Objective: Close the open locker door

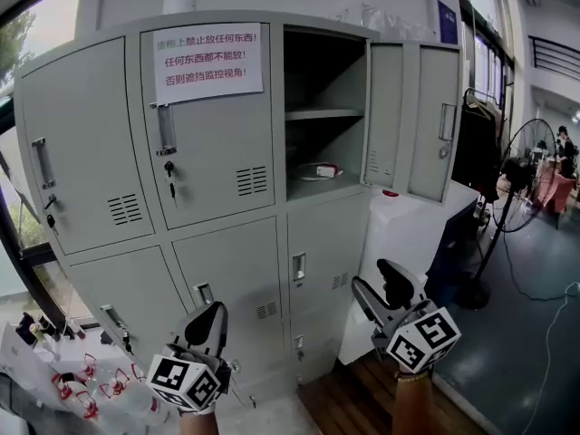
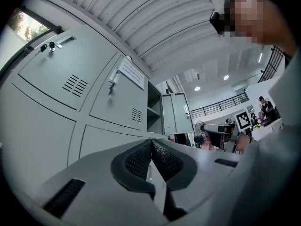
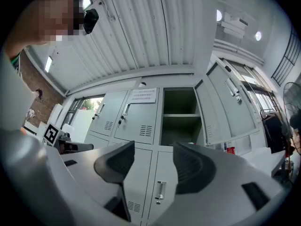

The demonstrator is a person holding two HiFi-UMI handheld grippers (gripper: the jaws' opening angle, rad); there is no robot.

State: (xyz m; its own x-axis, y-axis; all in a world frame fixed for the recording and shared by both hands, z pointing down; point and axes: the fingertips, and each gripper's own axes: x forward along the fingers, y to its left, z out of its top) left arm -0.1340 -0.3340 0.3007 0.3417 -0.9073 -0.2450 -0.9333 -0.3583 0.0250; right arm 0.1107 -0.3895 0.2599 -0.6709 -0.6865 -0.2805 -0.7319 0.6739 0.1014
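Observation:
A grey metal locker cabinet (image 1: 217, 207) stands in front of me. Its top right compartment (image 1: 324, 107) is open, with a shelf inside, and its door (image 1: 426, 120) swings out to the right. That open door (image 3: 230, 102) also shows in the right gripper view, and far off as a narrow door (image 2: 176, 114) in the left gripper view. My left gripper (image 1: 210, 320) is low before the bottom lockers, its jaws shut with nothing between them (image 2: 151, 142). My right gripper (image 1: 373, 277) is held below the open compartment, open and empty (image 3: 153, 147). Neither touches the door.
A white paper notice (image 1: 208, 62) is taped to the middle top door. A small white item (image 1: 324, 170) lies in the open compartment. A white unit (image 1: 408, 234) stands right of the cabinet, a floor fan (image 1: 526, 179) further right. Red-and-white objects (image 1: 82, 388) lie at lower left.

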